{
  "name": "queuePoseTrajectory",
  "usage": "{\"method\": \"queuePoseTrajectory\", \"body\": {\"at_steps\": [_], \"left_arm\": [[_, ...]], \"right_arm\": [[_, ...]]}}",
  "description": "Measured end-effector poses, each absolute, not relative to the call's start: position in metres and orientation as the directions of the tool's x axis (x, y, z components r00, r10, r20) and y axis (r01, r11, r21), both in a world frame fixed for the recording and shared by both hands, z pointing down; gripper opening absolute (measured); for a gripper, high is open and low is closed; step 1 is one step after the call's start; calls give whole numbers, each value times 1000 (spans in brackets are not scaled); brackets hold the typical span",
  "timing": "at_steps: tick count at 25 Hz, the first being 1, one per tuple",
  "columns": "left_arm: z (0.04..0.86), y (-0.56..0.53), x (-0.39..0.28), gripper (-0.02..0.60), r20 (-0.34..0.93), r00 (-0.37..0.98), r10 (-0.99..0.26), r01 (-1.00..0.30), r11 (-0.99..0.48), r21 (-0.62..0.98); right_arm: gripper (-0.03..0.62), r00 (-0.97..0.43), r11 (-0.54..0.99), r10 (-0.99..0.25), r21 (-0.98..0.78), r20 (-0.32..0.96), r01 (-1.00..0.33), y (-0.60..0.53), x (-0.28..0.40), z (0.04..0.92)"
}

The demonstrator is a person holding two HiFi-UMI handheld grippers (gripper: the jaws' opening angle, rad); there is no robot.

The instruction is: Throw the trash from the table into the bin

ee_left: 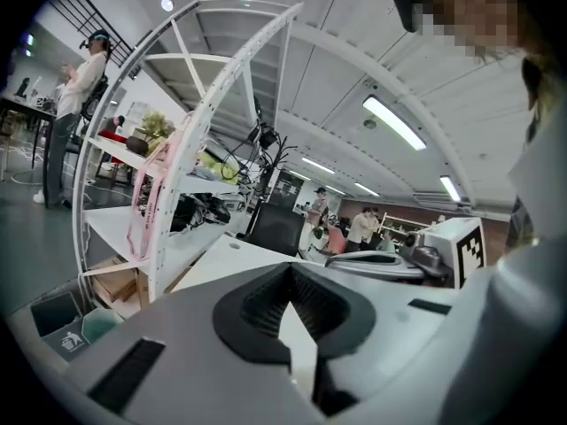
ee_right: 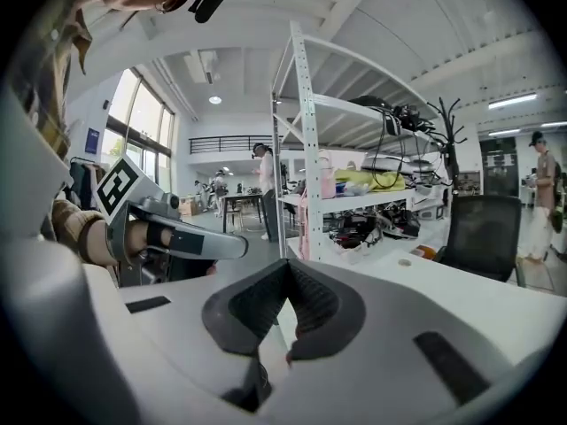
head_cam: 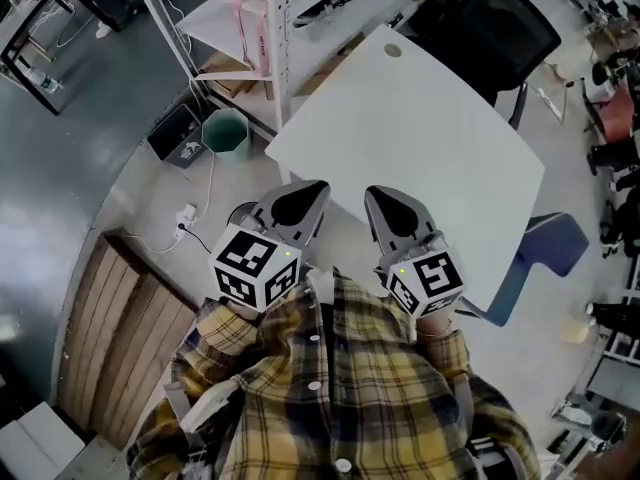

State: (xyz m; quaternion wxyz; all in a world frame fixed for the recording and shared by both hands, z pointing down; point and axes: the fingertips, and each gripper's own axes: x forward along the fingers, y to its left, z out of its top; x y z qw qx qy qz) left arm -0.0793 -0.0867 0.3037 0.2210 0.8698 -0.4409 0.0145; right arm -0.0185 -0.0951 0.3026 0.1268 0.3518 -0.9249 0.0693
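Beside white shelving (head_cam: 276, 38), white table (head_cam: 420, 158), green bin (head_cam: 225, 133) on grey floor (head_cam: 85, 138), black chair (head_cam: 497, 30)

A white table (head_cam: 420, 138) is seen across the upper middle and right of the head view, and a small round grey disc (head_cam: 393, 50) is set in its top near the upper corner. On the grey floor (head_cam: 90, 148) at the upper left, a green bin (head_cam: 226, 133) is stood just beside a dark box (head_cam: 175, 133), with a white power strip (head_cam: 186, 215) laid below them. A wooden panel (head_cam: 120, 338) is seen at the lower left.
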Motion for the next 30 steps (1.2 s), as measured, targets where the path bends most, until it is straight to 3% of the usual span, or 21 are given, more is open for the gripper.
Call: {"method": "queuePoseTrajectory", "body": {"at_steps": [7,23,30], "left_arm": [[303,-80,-49,6,222,677,-702,-726,-586,361],[304,-80,-54,5,241,652,-719,-749,-561,354],[290,-86,-47,6,244,704,-667,-709,-637,303]], "right_arm": [[-2,-679,690,-684,-65,267,-721,-88,2,293],[-2,-732,752,-617,-58,288,-657,-83,-13,294],[-2,-750,775,-594,-44,292,-631,-80,-13,292]]}}
